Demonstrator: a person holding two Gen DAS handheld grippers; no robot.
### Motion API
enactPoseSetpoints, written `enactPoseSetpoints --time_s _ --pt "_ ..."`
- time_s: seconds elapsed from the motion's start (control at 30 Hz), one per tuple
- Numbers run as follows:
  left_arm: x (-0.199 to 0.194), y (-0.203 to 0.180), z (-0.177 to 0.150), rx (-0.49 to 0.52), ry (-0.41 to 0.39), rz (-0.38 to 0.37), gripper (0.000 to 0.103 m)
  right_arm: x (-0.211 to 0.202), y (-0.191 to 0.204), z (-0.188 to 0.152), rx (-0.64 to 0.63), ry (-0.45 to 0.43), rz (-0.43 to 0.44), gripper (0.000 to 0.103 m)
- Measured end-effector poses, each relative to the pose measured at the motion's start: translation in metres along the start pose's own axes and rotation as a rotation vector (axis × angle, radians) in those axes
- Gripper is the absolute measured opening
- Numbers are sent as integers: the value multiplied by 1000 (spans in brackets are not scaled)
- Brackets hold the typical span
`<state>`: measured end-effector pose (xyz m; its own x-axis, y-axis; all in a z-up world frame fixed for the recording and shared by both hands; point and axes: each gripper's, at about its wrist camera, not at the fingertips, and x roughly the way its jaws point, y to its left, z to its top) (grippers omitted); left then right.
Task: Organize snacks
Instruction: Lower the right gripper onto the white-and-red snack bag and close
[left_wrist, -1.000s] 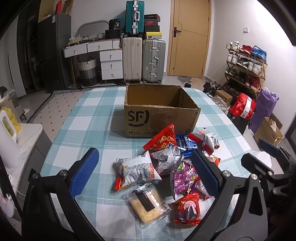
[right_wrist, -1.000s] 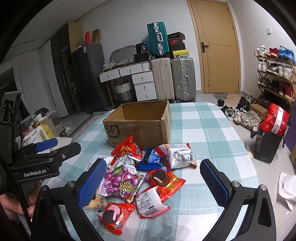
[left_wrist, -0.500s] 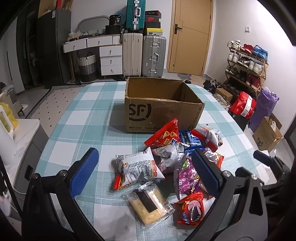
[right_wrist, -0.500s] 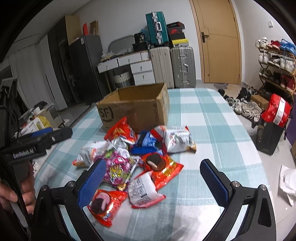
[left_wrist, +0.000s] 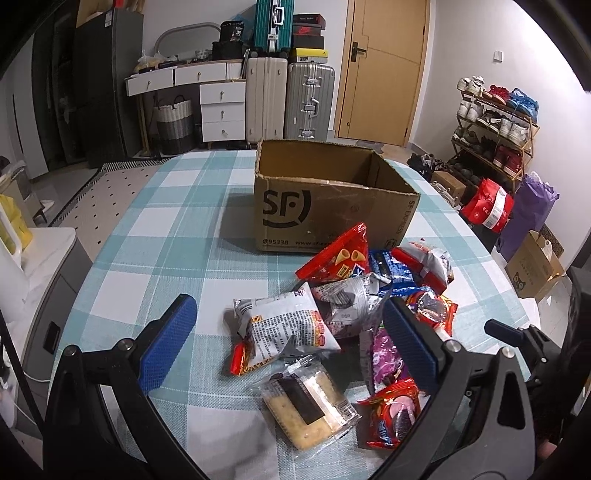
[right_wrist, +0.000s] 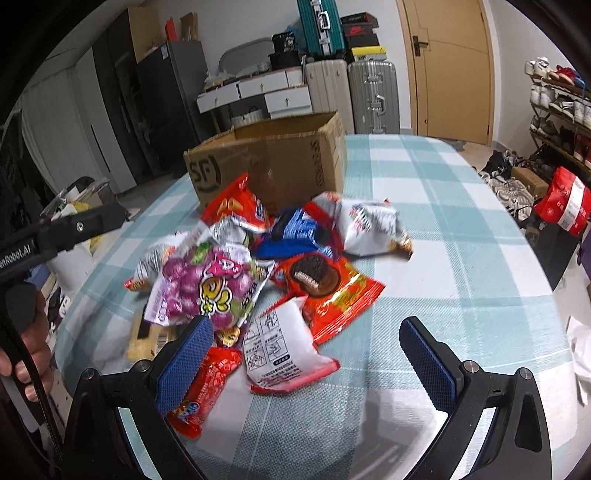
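Observation:
A heap of snack packets lies on the checked tablecloth in front of an open cardboard box (left_wrist: 332, 206) (right_wrist: 269, 162). My left gripper (left_wrist: 288, 343) hovers open over a white and red packet (left_wrist: 284, 328), with a clear cracker pack (left_wrist: 306, 406) just below it. A red chips bag (left_wrist: 340, 258) leans on the box. In the right wrist view a purple candy bag (right_wrist: 210, 288), a red cookie packet (right_wrist: 325, 291) and a white packet (right_wrist: 280, 350) lie ahead. My right gripper (right_wrist: 306, 354) is open low over that white packet. The box's inside floor is hidden.
The tablecloth (left_wrist: 147, 236) has bare cloth to the left of the pile and to its right (right_wrist: 461, 236). Suitcases (left_wrist: 288, 99) and drawers stand beyond the table, a shoe rack (left_wrist: 498, 118) at right. A hand (right_wrist: 29, 332) holds the left tool.
Both grippers have come lower and closer to the pile, so the packets look larger. The right one swung left toward the white packet. Neither has taken hold of anything.

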<state>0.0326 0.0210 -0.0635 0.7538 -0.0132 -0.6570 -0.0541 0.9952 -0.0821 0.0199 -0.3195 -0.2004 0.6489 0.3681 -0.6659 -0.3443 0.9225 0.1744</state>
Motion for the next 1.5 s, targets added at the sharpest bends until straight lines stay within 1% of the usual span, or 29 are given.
enactPoseSetpoints --time_s 0.17,0.4,0.43,0.47,0.53,0.6,0.63,0.7,0.77,1.0,1.5 --pt "6 4 -3 -9 11 2 100 13 1 -4 -5 44 9 103" --pt "13 14 -4 -27 20 13 100 28 2 -8 -14 90 -8 102" --pt "15 16 -4 -32 22 15 100 29 3 -9 -19 96 -9 97" --pt "15 18 -4 -36 23 17 100 32 4 -9 -27 103 -5 86" --pt "17 23 -4 -44 26 25 100 37 8 -10 -48 127 -11 79" --pt "17 28 -5 -50 27 34 100 37 15 -11 -89 126 -32 70" --pt "18 31 -5 -54 28 38 100 37 18 -11 -108 125 -38 61" --pt "20 38 -5 -64 31 48 100 37 20 -13 -125 121 -40 59" --pt "21 44 -6 -72 32 59 100 36 17 -13 -108 116 -26 57" --pt "28 62 -8 -98 56 75 100 27 3 -10 -39 85 8 55" --pt "52 51 -9 -86 133 45 100 15 -4 -8 -13 46 33 55"
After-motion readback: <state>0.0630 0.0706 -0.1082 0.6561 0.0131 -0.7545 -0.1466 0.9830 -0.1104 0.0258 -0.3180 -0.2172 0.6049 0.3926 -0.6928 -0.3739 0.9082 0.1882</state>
